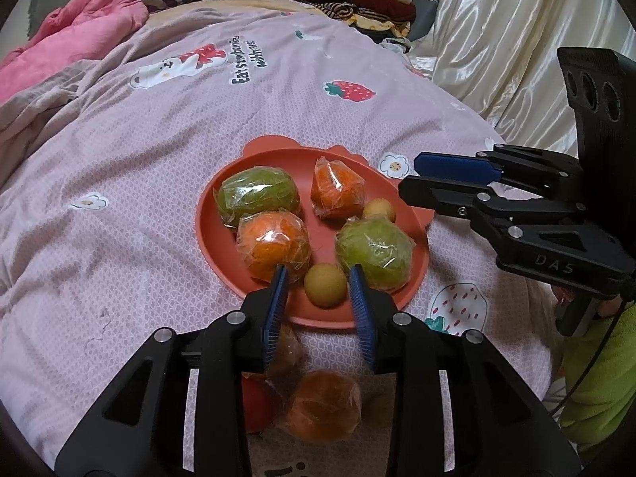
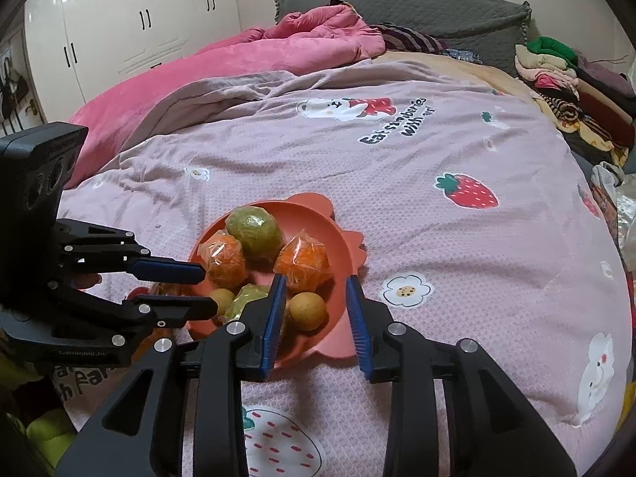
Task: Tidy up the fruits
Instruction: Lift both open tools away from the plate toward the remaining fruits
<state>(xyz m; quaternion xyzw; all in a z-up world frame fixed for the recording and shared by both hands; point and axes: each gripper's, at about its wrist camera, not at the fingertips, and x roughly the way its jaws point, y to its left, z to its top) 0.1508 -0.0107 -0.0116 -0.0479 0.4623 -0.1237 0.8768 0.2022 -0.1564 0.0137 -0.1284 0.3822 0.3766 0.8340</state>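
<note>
An orange-red plate [image 1: 222, 254] is lying on a bed's pink strawberry-print quilt [image 1: 159, 159], carrying wrapped and bare fruit. In the left wrist view, the left claw [image 1: 320, 272] is hanging over the plate's near rim with its blue pads slightly spread, pinching nothing; a small yellow-green fruit [image 1: 325, 284] is sitting just beyond the gap. A wrapped orange [image 1: 273, 246] is lying by the left pad and a wrapped green fruit [image 1: 373, 252] by the right pad. Farther back are sitting a second wrapped green fruit [image 1: 258, 194], a second wrapped orange [image 1: 337, 187] and another small yellow fruit [image 1: 379, 209].

Only this view is showing the fruit still off the plate, under the claw: a wrapped orange on the quilt [image 1: 324, 405] and a red fruit [image 1: 256, 405]. It is also showing the right claw [image 1: 409, 179] at the right edge, and a satin curtain [image 1: 497, 39].

The right wrist view is showing the right claw [image 2: 316, 284] over the plate's [image 2: 338, 246] right side, pads slightly spread and holding nothing, a small yellow fruit nearest its gap [image 2: 307, 311]. The left claw [image 2: 206, 290] is reaching in from the left. Only here are appearing white wardrobes [image 2: 119, 20], a grey headboard [image 2: 397, 4] and the whole pink duvet [image 2: 238, 59].
</note>
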